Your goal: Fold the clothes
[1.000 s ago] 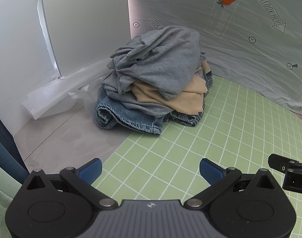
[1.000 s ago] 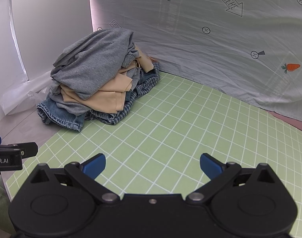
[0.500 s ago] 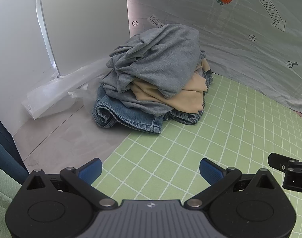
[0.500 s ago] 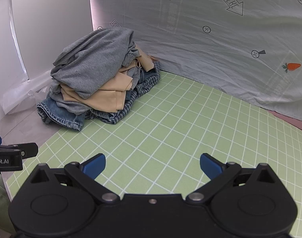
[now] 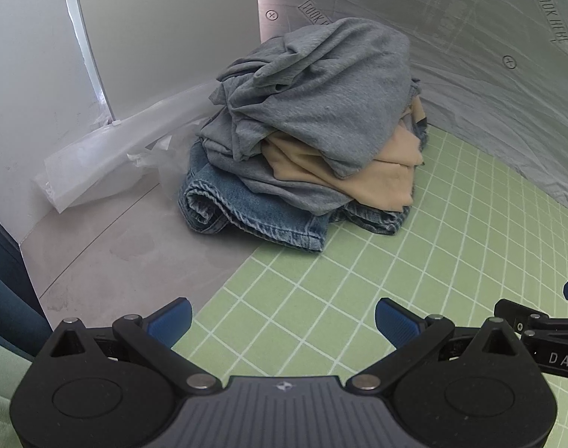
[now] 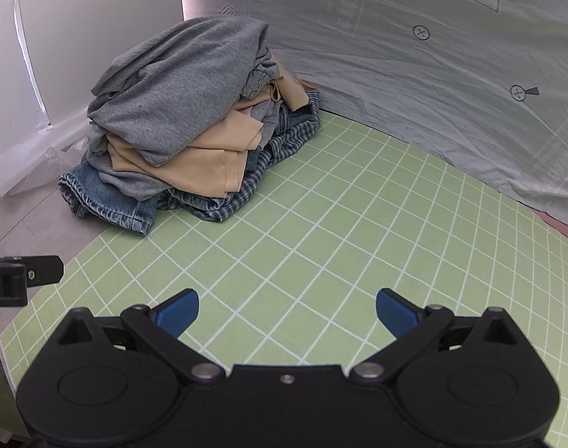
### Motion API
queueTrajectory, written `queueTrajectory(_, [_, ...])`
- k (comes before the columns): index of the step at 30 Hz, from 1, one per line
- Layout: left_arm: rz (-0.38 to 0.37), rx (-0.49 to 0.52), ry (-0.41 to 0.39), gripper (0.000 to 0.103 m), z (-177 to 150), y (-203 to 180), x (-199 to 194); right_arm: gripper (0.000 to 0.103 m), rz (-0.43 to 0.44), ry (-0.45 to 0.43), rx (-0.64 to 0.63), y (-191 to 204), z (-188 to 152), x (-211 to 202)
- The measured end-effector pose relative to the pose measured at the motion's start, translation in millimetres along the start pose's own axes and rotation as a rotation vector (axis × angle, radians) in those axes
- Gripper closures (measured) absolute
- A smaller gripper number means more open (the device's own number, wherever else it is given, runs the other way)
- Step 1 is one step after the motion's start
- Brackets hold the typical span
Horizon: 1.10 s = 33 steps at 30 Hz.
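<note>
A pile of clothes sits at the far left corner of the green grid mat point(image 5: 414, 261). On top lies a crumpled grey shirt point(image 5: 328, 93), also in the right wrist view point(image 6: 186, 86). Under it are a beige garment point(image 5: 377, 175), blue jeans point(image 5: 246, 212) and a plaid shirt point(image 6: 246, 194). My left gripper point(image 5: 284, 321) is open and empty, a short way in front of the pile. My right gripper point(image 6: 287, 313) is open and empty over the mat, right of the pile. Each gripper's side shows at the edge of the other's view.
A wrinkled white backdrop sheet point(image 6: 414, 74) with printed arrows and carrots rises behind the mat. Clear plastic wrap point(image 5: 108, 156) lies left of the pile on the grey table surface point(image 5: 115, 254). A white wall point(image 5: 30, 74) closes the left side.
Both grippers have moved forward toward the pile, which now looks larger. Both stay open and empty. The clothes have not moved.
</note>
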State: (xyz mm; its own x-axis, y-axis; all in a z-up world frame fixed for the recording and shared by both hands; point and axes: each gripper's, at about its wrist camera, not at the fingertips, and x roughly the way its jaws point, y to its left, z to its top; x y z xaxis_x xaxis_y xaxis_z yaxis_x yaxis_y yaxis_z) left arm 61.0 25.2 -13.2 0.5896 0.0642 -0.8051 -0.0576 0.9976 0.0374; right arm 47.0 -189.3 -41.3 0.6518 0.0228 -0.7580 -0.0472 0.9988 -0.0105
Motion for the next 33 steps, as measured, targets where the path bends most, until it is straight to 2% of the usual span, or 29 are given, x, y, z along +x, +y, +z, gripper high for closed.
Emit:
queueTrajectory(4, [-0.008, -0.037, 0.021, 0.0, 33, 11, 25, 0.001, 0.018, 0.004, 0.002, 4, 32, 30])
queueTrajectory(9, [-0.003, -0.096, -0.008, 0.002, 91, 29, 54, 0.004, 0.037, -0.045, -0.028, 14, 98, 66])
queueTrajectory(12, [-0.006, -0.116, -0.007, 0.009, 126, 38, 74, 0.007, 0.053, -0.074, -0.047, 21, 140, 88])
queueTrajectory(17, [-0.052, -0.134, 0.01, 0.023, 168, 39, 102, 0.013, 0.132, -0.072, -0.046, 35, 194, 125])
queueTrajectory(18, [-0.069, -0.133, 0.016, 0.033, 173, 40, 108, 0.015, 0.145, -0.066, -0.056, 39, 200, 132])
queueTrajectory(19, [-0.086, -0.135, 0.021, 0.047, 177, 39, 112, 0.018, 0.159, -0.061, -0.064, 42, 205, 139])
queueTrajectory(20, [-0.103, -0.143, 0.025, 0.056, 178, 38, 114, 0.026, 0.179, -0.06, -0.069, 45, 208, 143])
queueTrajectory(21, [-0.119, -0.152, 0.029, 0.069, 179, 37, 116, 0.039, 0.201, -0.06, -0.073, 47, 210, 147])
queueTrajectory(22, [-0.127, -0.155, 0.03, 0.074, 179, 36, 116, 0.046, 0.226, -0.064, -0.071, 47, 209, 147])
queueTrajectory(26, [-0.114, -0.122, -0.006, 0.087, 171, 27, 104, 0.095, 0.229, -0.116, -0.125, 48, 198, 134])
queueTrajectory(29, [-0.119, -0.102, -0.035, 0.09, 165, 22, 89, 0.097, 0.215, -0.16, -0.15, 42, 183, 118])
queueTrajectory(33, [-0.186, -0.064, -0.073, 0.091, 147, 6, 49, 0.097, 0.163, -0.219, -0.168, 25, 157, 84])
